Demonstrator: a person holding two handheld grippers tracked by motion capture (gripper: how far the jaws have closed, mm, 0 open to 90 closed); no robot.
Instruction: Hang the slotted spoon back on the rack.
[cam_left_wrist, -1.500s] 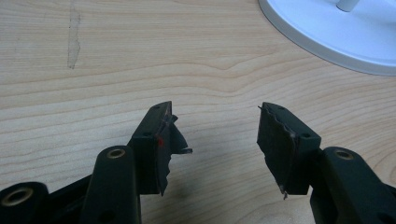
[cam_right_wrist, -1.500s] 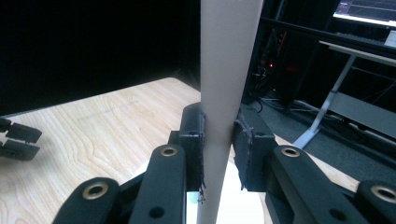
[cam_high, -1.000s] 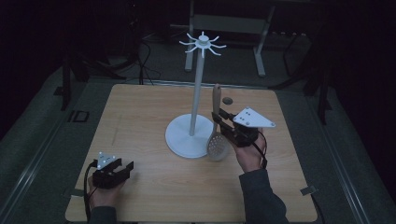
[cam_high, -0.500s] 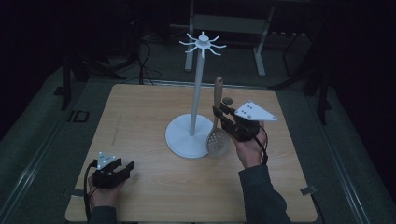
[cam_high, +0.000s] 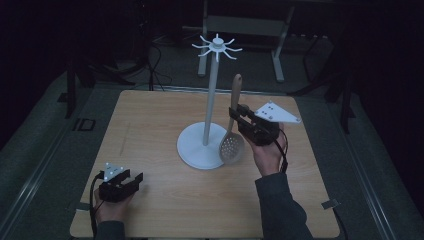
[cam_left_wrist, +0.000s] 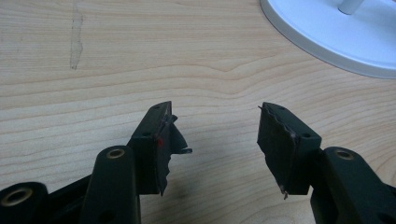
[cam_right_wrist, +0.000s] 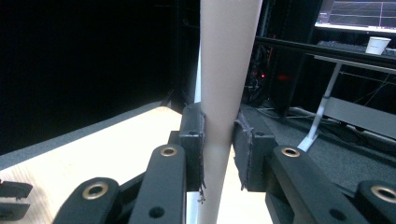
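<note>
Raised since earlier — slotted spoon (cam_high: 233, 131), handle clamped upright in right gripper (cam_high: 235, 114); left gripper (cam_high: 131, 181) spread, unladen, near table's (cam_high: 150, 125) front-left corner.

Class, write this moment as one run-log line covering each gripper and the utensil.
right gripper: shut on slotted spoon handle, upright beside hook stand | left gripper: open, empty, low over table

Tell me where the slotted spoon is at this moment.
In the high view, the slotted spoon is held upright by the right tool, just right of the white stand, its perforated bowl hanging over the edge of the stand's round base.
</note>
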